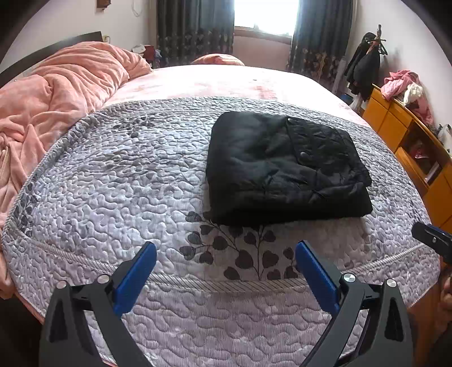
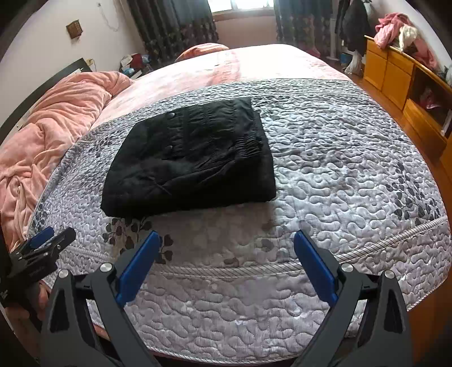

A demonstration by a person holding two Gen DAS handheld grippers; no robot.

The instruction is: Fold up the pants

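Black pants [image 1: 285,166] lie folded into a compact rectangle on the grey quilted bedspread [image 1: 118,186]; in the right wrist view the pants [image 2: 192,158] sit left of centre. My left gripper [image 1: 226,248] hovers open over the near edge of the bed, short of the pants, with nothing between its blue pads. My right gripper [image 2: 226,240] is likewise open and empty, held back from the pants. The right gripper's tip [image 1: 432,240] shows at the right edge of the left wrist view, and the left gripper [image 2: 42,245] shows at the left edge of the right wrist view.
A rumpled pink blanket [image 1: 56,93] lies on the bed's left side, with a pillow [image 1: 217,59] at the far end. A yellow wooden cabinet [image 2: 401,76] with piled clothes stands to the right. Dark coats [image 1: 364,67] hang by the curtained window [image 1: 265,17].
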